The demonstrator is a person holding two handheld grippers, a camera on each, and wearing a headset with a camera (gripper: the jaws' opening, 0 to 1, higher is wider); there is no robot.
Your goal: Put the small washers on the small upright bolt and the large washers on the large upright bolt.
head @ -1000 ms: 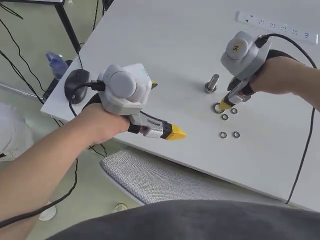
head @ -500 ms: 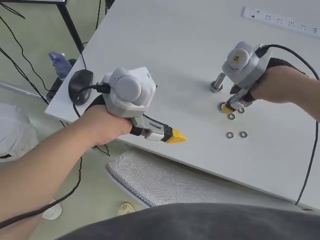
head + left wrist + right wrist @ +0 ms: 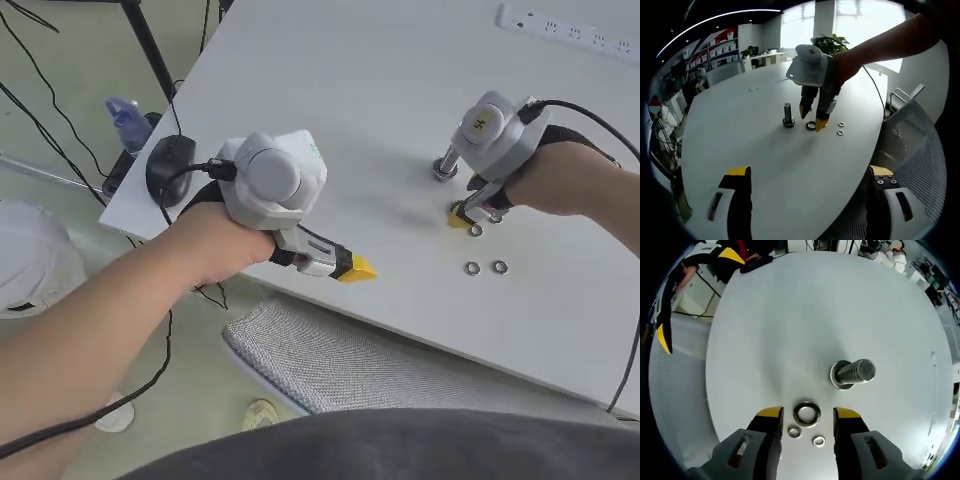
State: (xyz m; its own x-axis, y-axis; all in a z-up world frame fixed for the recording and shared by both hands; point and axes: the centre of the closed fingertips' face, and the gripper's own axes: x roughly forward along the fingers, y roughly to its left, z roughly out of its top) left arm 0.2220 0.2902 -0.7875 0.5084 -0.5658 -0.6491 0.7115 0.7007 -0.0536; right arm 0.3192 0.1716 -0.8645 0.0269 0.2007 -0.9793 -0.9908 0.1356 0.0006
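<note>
I see the white tabletop with its near edge running on a slant just under my left gripper. Its yellow-tipped jaws stand wide apart and carry nothing. Below that edge sits a grey mesh chair seat. Past the work the surface lies bare and open as far as a white power strip at the far side. The left gripper view shows a bright office with windows and a potted plant.

My right gripper is low over the table. Its jaws are parted wider than the large steel washer, which lies flat between the tips, not clamped. Two small steel washers lie just behind it. The large steel bolt stands upright just beyond, apart from the washer. A further pair of small washers lies near, toward the table's near edge.
</note>
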